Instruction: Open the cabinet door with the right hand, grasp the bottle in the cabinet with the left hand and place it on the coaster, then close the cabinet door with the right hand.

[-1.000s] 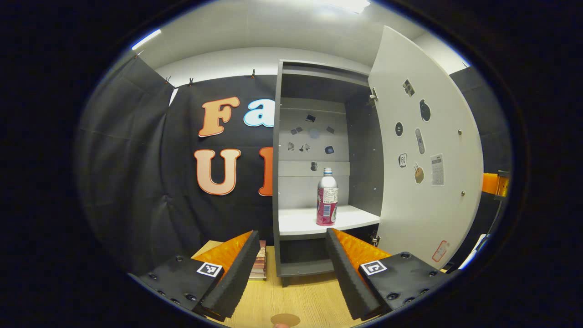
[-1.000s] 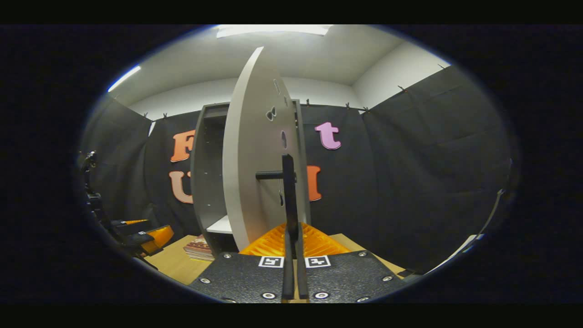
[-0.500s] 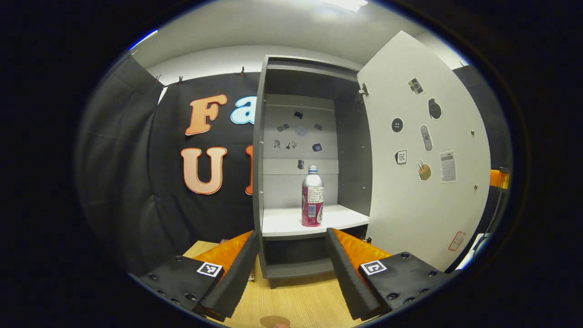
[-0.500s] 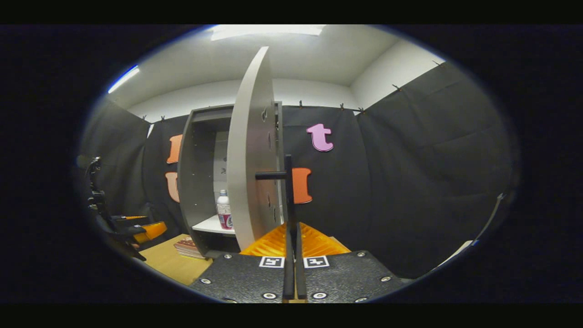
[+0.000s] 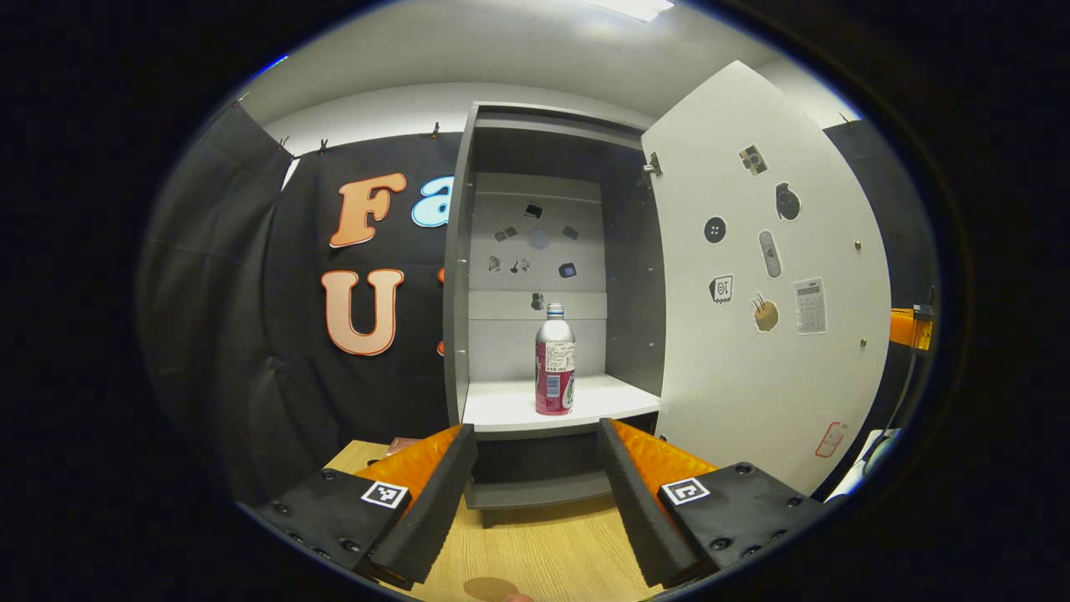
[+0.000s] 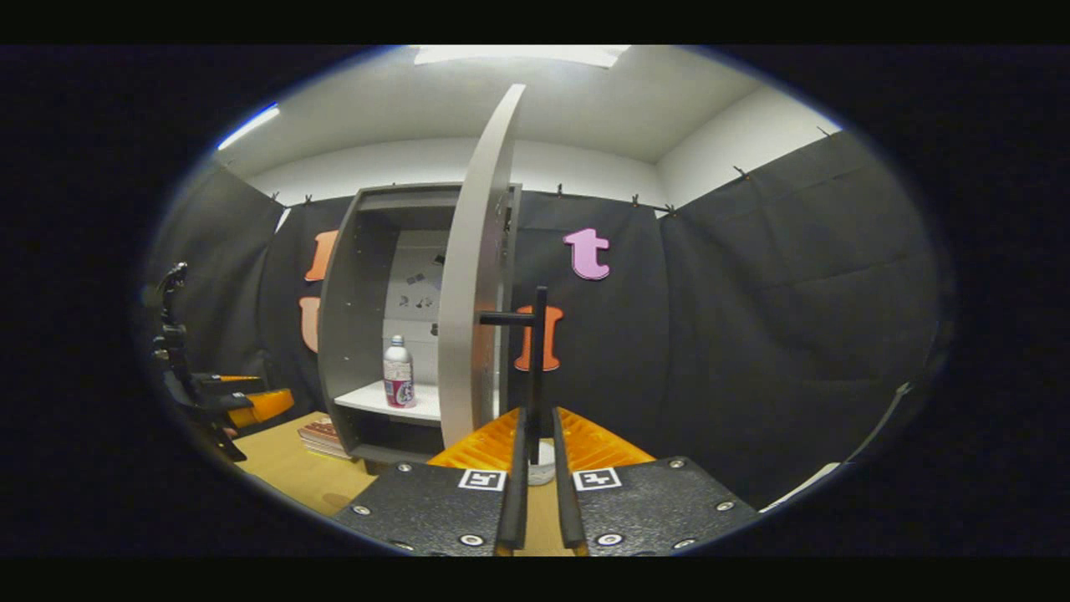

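Note:
A silver bottle (image 5: 554,364) with a pink label stands upright on the white shelf (image 5: 510,408) of the grey cabinet (image 5: 458,293). The cabinet door (image 5: 769,334) is swung wide open to the right. My left gripper (image 5: 535,431) is open, held in front of and below the shelf, apart from the bottle. A round brown coaster (image 5: 489,588) lies on the wooden table below it. In the right gripper view the door (image 6: 472,293) is seen edge-on, and its black handle (image 6: 535,351) runs down between the slightly parted fingers of my right gripper (image 6: 535,414). The bottle (image 6: 399,376) and left gripper (image 6: 251,405) appear at the left.
A small stack of books (image 6: 322,435) lies on the wooden table (image 5: 543,543) left of the cabinet's foot. Stickers dot the door's inner face and the cabinet's back panel. Black cloth walls close in behind and on both sides.
The door has swung further open. My right gripper's fingers have parted a little around the handle. The left gripper has shifted right, so the bottle now sits centred ahead of it.

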Tool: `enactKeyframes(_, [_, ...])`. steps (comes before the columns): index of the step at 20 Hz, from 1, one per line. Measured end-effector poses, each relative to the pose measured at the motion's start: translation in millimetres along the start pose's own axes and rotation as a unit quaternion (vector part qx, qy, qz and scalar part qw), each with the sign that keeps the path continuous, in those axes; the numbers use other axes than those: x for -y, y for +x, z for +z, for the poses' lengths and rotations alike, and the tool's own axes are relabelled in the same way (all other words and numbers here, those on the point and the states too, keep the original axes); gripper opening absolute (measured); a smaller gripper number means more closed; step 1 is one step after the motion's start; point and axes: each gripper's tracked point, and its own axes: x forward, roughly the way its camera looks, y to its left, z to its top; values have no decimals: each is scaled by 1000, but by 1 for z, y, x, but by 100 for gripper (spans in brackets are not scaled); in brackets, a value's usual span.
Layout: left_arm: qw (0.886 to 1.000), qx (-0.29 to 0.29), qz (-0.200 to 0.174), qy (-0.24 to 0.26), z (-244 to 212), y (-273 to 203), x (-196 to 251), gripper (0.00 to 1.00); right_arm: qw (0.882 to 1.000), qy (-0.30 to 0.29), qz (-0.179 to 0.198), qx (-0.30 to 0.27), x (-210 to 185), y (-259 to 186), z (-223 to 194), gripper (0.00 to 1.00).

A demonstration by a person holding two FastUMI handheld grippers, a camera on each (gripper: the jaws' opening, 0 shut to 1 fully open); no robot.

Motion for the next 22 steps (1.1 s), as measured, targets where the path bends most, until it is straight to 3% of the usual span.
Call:
enactKeyframes(3, [1000,0,-1,1,1,-4,1,95,999,-41,-27,-23,15,-10,-8,21])
enactKeyframes(4, [1000,2,0,0,2,-4,3,95,998,-51,-36,-24,21,-14,-10,27])
enactKeyframes(8, [1000,2,0,0,5,-9,3,95,997,-56,-39,-40,20,-21,-16,32])
enactKeyframes(16, [1000,0,14,-19,5,-7,-13,94,998,-30,36,-40,-24,-31,-14,41])
enactKeyframes(22, [1000,-3,-5,-12,-2,32,-33,94,997,-33,62,-18,-60,-5,-9,45])
